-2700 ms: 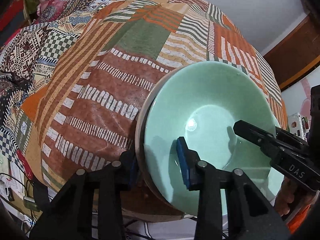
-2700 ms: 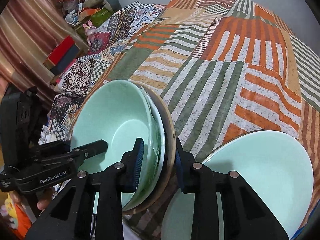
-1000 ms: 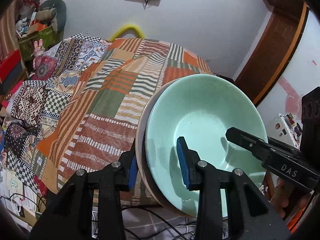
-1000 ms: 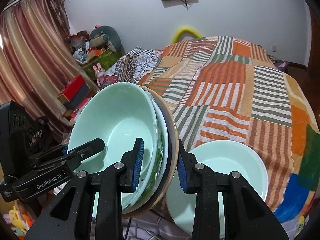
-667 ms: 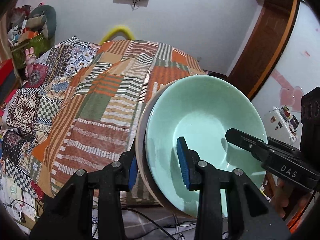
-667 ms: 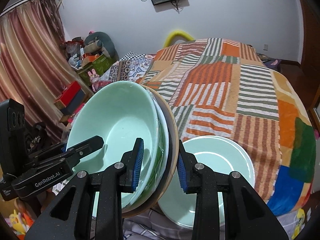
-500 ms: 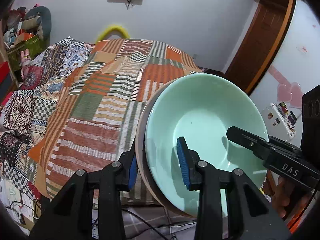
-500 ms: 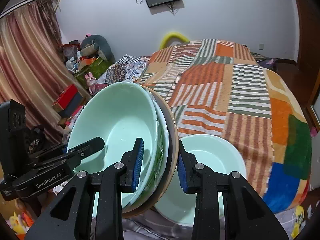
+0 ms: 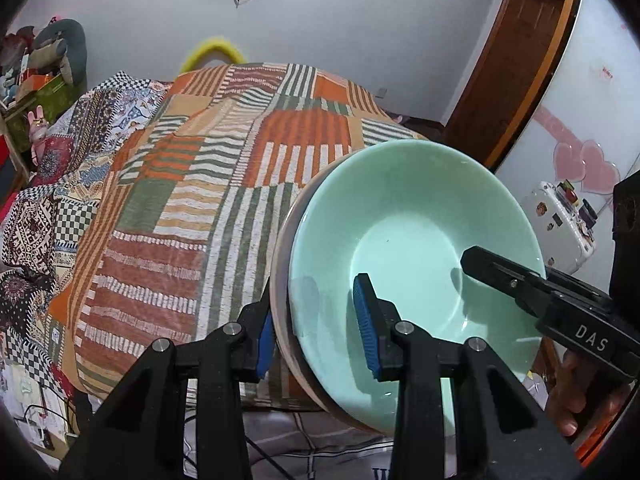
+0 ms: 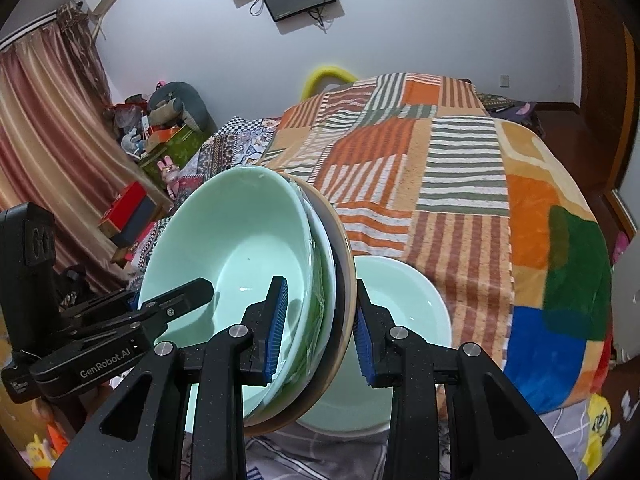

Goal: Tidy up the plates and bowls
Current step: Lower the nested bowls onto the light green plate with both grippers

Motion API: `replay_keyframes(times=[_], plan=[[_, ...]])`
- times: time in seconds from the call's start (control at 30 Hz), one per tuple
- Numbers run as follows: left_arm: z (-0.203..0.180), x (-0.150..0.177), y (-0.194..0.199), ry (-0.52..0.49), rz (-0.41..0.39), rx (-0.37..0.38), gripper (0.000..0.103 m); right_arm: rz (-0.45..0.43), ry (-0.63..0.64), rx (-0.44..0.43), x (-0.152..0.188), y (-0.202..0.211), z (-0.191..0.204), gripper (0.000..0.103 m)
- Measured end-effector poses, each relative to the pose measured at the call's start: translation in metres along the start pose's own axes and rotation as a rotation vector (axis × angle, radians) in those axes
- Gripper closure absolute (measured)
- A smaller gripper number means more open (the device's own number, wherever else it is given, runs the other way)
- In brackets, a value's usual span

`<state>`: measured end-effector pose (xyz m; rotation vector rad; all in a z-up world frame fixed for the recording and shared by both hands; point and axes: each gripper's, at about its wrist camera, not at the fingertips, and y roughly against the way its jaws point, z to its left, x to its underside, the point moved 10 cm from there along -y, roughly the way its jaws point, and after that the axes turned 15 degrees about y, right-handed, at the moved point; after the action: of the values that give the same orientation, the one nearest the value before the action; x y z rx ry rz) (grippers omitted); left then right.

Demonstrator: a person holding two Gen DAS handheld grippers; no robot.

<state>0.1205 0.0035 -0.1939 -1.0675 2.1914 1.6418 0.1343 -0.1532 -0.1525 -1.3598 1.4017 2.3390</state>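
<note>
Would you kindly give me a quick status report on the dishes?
Both claws, left and right, shut on the stacked dishes, held over the bed's near edge. One mint plate lies on the bedspread. Nothing in the way.

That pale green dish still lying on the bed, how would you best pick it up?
By its rim. The dish lies flat on the bedspread, so its thin raised edge is the only part two fingers can pinch, probably from the near edge, which overhangs the bed.

Patchwork-quilted bed (image 10: 460, 184) bearing one mint-green bowl (image 10: 404, 292) at its near edge
</note>
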Motion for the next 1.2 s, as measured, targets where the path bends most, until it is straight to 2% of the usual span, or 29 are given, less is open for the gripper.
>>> replay_keyframes(times=[0.4,1.2], plan=[[-0.003,0.015,-0.032,0.008,0.081,-0.025,0.068,0.033,-0.042,0.007,0.020,-0.005,-0.019,0.073],[0.011,0.032,-0.089,0.030,0.213,-0.069,0.068,0.144,-0.098,-0.007,0.049,-0.043,-0.038,0.073]])
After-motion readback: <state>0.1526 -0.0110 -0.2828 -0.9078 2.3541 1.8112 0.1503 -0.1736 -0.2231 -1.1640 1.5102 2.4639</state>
